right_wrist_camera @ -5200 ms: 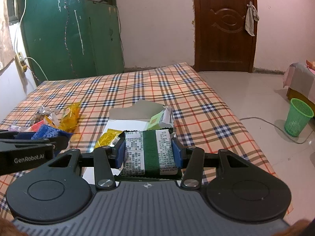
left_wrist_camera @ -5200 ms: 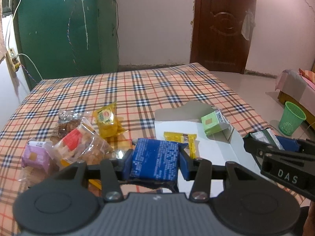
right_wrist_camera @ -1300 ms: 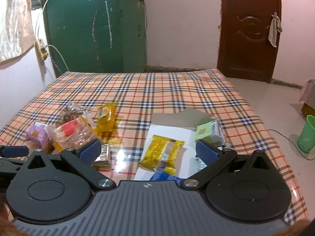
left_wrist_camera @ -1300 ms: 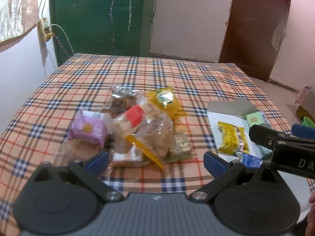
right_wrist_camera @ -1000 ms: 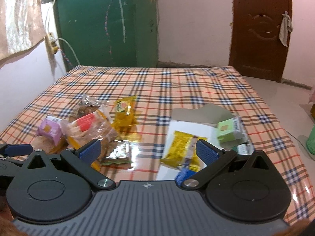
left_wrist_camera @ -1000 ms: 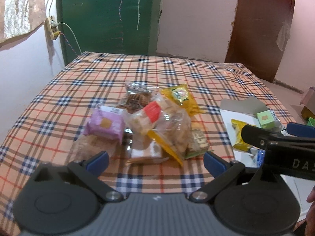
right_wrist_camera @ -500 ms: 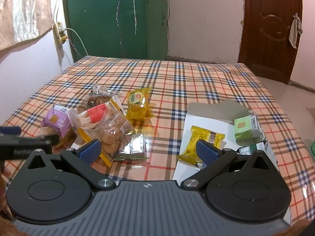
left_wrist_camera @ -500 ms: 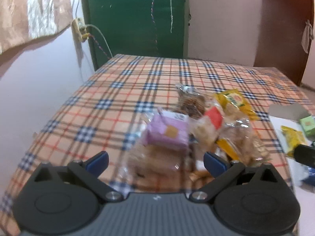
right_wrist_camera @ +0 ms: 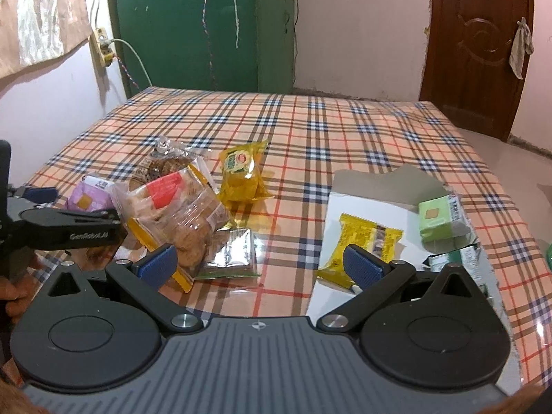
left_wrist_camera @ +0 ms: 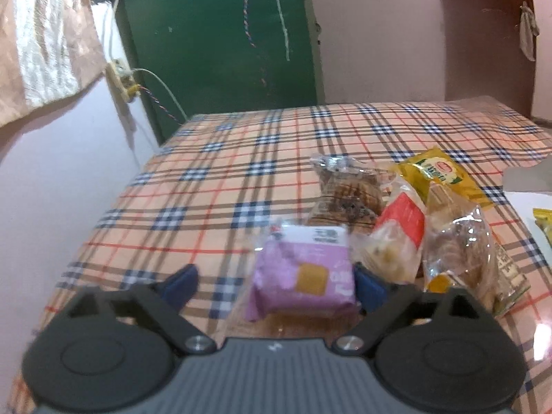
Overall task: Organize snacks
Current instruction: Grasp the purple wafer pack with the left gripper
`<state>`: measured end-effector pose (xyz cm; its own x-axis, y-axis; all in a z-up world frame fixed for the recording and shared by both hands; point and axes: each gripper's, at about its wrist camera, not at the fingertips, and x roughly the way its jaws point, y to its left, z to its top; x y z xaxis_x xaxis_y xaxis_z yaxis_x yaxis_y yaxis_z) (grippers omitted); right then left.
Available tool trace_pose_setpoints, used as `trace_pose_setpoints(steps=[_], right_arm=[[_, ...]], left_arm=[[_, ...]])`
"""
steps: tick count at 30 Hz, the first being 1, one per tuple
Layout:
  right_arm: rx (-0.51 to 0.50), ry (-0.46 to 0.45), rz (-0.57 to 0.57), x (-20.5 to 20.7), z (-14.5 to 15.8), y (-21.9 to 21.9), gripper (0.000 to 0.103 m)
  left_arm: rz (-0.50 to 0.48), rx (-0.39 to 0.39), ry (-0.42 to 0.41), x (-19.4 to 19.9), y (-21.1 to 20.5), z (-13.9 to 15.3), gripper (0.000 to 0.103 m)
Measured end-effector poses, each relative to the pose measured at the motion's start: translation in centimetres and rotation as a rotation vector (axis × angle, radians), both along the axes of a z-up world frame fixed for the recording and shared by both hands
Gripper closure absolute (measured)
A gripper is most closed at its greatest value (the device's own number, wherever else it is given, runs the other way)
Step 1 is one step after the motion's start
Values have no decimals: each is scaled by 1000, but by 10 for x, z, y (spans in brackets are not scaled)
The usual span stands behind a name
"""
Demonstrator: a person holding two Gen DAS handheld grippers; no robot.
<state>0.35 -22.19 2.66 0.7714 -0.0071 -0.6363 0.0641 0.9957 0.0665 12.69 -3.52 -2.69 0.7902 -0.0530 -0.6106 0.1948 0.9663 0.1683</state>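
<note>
Okay so, starting at your left hand-held gripper (left_wrist_camera: 273,284): the jaws have just been closing and they're about half shut now, with the small purple plastic-wrapped snack packet (left_wrist_camera: 303,276) sitting between them. It isn't gripped yet though. The right-side pad is touching or just beside the packet's edge, while the left-side pad is still well apart from it, so I'd call the gripper open around the packet, not clamped on it.

That's the relation your next move turns on. The packet lies dead ahead but off-centre, crowding the right-side pad. Its wider side runs across the jaws, so you're already lined up on the right axis. My guess is a small shift to the right before closing would stop it from skidding sideways on the plaid-covered desk (left_wrist_camera: 224,186).

Just past that pad, the clear bag of biscuits with a red label (left_wrist_camera: 400,238) is pressed up against the purple packet, so watch you don't pinch its wrapper too.

Your right hand-held gripper (right_wrist_camera: 259,265) is wide open and empty, over a silvery-green sachet (right_wrist_camera: 231,255), well apart from the purple packet. The left hand is clearly nearer. The open white cardboard box (right_wrist_camera: 362,214) is off to the right.
</note>
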Motion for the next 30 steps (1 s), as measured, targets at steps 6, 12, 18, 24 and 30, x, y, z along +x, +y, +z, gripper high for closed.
trace_pose_setpoints(steps=[6, 12, 18, 24, 30], right_arm=[[33, 32, 12, 18, -10, 5, 0], [114, 69, 5, 47, -22, 15, 0], [199, 98, -44, 81, -35, 26, 0], [188, 117, -56, 101, -44, 31, 0], [13, 125, -114, 80, -41, 15, 0]], left_arm=[[-27, -35, 7, -2, 2, 0, 48], [9, -84, 31, -11, 19, 7, 50], [33, -112, 43, -21, 33, 9, 51], [37, -137, 52, -27, 41, 12, 51], [35, -151, 55, -32, 44, 14, 51]])
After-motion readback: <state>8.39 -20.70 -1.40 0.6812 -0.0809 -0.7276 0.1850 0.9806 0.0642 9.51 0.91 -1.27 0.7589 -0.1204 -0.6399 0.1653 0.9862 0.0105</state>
